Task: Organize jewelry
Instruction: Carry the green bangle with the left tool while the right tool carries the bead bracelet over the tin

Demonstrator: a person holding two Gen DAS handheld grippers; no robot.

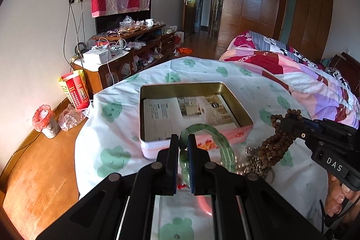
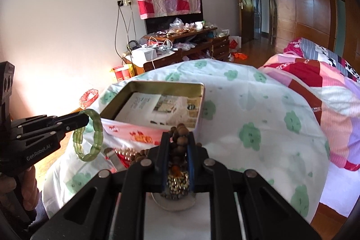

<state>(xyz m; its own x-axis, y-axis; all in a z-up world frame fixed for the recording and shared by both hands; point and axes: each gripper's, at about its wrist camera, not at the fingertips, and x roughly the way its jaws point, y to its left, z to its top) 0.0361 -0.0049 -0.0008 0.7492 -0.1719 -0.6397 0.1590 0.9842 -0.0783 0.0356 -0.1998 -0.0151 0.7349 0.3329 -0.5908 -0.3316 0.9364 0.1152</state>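
Note:
My left gripper is shut on a green jade bracelet, held in the air just in front of an open metal tin. From the right wrist view the same bracelet hangs from the left gripper at the left. My right gripper is shut on a string of brown wooden beads, lifted above a pile of jewelry. In the left wrist view the right gripper holds the brown beads dangling at the right of the tin.
The tin holds a printed booklet and sits on a table under a white cloth with green flowers. A shiny chain heap lies below the beads. A quilted bed is at right, a cluttered cabinet behind.

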